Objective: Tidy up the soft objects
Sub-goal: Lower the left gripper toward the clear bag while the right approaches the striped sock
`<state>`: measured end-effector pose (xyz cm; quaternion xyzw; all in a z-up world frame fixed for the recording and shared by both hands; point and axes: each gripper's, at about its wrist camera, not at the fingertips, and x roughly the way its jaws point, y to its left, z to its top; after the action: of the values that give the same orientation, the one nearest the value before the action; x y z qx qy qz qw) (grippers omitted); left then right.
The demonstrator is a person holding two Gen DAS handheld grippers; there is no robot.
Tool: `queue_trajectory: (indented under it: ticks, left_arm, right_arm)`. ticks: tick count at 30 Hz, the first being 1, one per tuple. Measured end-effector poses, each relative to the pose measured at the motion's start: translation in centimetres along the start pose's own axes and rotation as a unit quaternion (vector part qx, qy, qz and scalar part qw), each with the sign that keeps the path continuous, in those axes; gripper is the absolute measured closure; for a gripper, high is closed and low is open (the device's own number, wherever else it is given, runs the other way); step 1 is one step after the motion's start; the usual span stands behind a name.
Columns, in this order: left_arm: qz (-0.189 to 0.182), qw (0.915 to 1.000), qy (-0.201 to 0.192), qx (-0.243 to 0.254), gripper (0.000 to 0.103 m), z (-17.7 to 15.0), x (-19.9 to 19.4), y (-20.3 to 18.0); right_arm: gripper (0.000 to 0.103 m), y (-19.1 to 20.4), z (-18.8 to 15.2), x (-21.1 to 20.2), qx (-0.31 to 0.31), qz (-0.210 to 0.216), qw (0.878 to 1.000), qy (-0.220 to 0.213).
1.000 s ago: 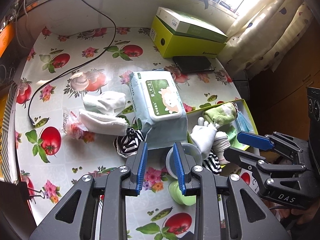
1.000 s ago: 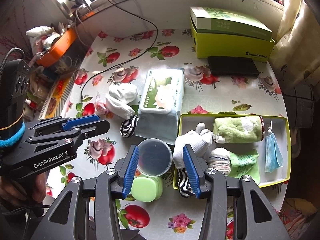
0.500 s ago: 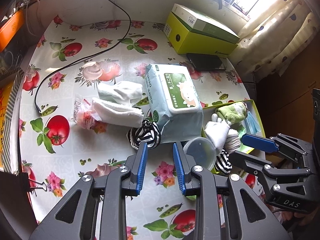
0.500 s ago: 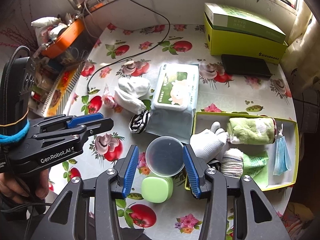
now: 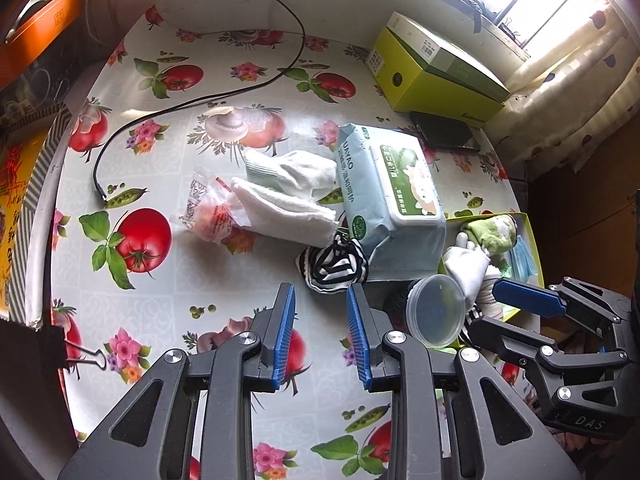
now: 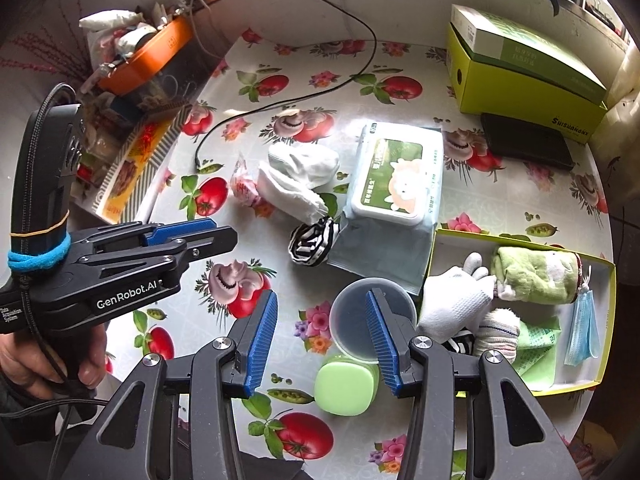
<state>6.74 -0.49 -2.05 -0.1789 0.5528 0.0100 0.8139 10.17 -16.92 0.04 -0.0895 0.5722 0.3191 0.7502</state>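
Both of my tongs were spread and held nothing: the left gripper (image 5: 320, 336) hung low at centre of its view, the right gripper (image 6: 320, 340) likewise in its own. The rolled black-and-white striped sock (image 5: 334, 266) lay just above my left fingertips, touching the lower corner of the pale blue soft pack of wet wipes (image 5: 394, 200). Further up and left sat the two white folded socks (image 5: 288, 196), one overlapping the other, with a crinkled clear plastic wrapper with red print (image 5: 210, 210) tucked against them. The yellow-green open cardboard box (image 6: 520, 244) at right of the right view already held a white knit glove (image 6: 456, 300), a green rolled towel (image 6: 536, 274), a blue face mask (image 6: 582, 328) and more. Risks, as I judged them: closing on the striped sock could also nip the wipes pack's loose edge and drag it along; the roll could unravel if pinched at one end. My right inner finger overlapped the round translucent plastic lid (image 6: 354, 322) in view, with a pale green rounded container (image 6: 346, 388) just below; a careless swing could knock either. The glove overhung the box's left wall and could be pulled out.
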Motion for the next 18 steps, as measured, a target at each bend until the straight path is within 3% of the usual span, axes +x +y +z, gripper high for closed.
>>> queue_trajectory:
  ticks: [9, 10, 12, 18]
  left_arm:
    - [0.005, 0.9995, -0.007, -0.031, 0.075, 0.8, 0.0, 3.0]
    - [0.005, 0.9994, -0.007, -0.034, 0.073, 0.9, 0.2, 3.4]
    - [0.005, 0.999, -0.008, -0.043, 0.059, 1.2, 0.4, 4.2]
    - [0.017, 0.998, -0.012, -0.06, 0.058, 2.1, 1.3, 6.4]
  right_arm:
    - [0.058, 1.2, 1.3, 1.2, -0.017, 0.005, 1.0, 0.006]
    - [0.058, 1.3, 1.4, 1.2, -0.019, 0.005, 1.0, 0.006]
    - [0.058, 1.3, 1.6, 1.4, -0.02, 0.006, 1.0, 0.006]
    - [0.057, 1.4, 2.1, 2.0, -0.02, 0.007, 1.0, 0.011]
